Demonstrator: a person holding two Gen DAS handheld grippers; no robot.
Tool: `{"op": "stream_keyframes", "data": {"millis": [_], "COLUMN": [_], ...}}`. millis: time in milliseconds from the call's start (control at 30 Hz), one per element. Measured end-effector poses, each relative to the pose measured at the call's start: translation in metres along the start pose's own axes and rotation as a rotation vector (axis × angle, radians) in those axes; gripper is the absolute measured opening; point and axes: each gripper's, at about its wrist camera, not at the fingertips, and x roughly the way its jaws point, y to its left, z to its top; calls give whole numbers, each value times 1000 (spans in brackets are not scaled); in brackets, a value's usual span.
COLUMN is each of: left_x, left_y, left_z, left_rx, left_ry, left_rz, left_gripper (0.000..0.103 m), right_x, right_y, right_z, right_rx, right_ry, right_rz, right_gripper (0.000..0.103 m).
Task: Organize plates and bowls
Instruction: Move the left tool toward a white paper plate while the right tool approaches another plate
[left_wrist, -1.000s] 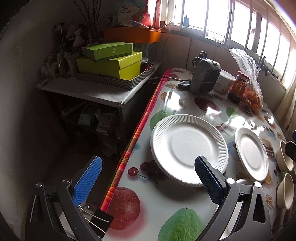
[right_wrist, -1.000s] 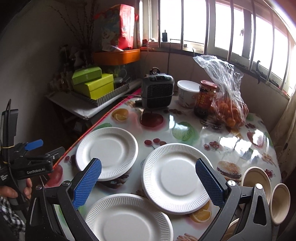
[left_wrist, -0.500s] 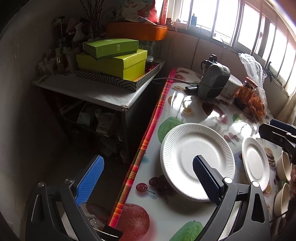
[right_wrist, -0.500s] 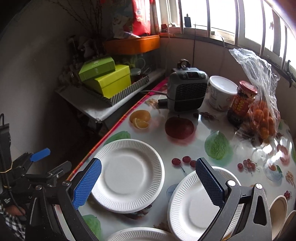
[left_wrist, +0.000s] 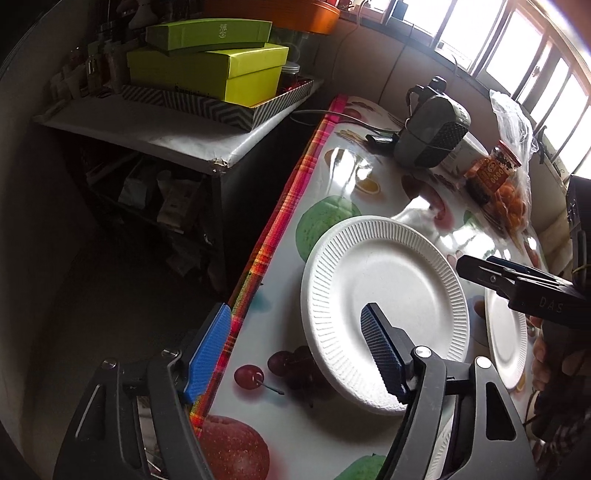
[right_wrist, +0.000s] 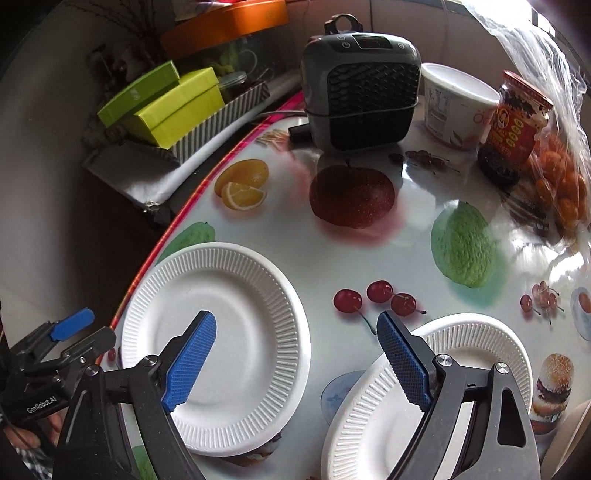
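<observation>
The left tool (left_wrist: 295, 352) is seen closing with nothing gripped; its right pad hangs over the left plate (left_wrist: 384, 314), its left pad past the edge of the table (left_wrist: 332, 435). The right tool (right_wrist: 295, 358) is likewise closing and empty, straddling the gap between the left plate (right_wrist: 218, 347) and a second plate (right_wrist: 436, 391). Both plates are round, white and ribbed at the rim, lying flat and face up, so no long axis is shown. Farther back, a grey heater (right_wrist: 360, 81), a white tub (right_wrist: 456, 105), a jar (right_wrist: 513, 127) and a bag of oranges (right_wrist: 561, 177) are found. Green boxes (left_wrist: 207, 62) are stacked on a side shelf.
</observation>
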Motion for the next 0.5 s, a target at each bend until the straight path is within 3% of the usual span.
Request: {"op": "stream_keyframes", "data": {"millis": [67, 333, 500], "left_x": [3, 11, 17], "left_y": [-1, -5, -6], "left_z": [1, -1, -2], "left_rx": [-3, -11, -21], "left_ry": [9, 44, 71], "left_rz": [-5, -37, -52], "left_gripper": [69, 59, 44], "right_x": [5, 15, 19], "right_y": [-3, -9, -13], "right_z": [0, -1, -3], "right_rx": [13, 43, 62], "right_ry": [22, 56, 71], "right_rz": [12, 45, 61], "right_gripper": [78, 70, 55]}}
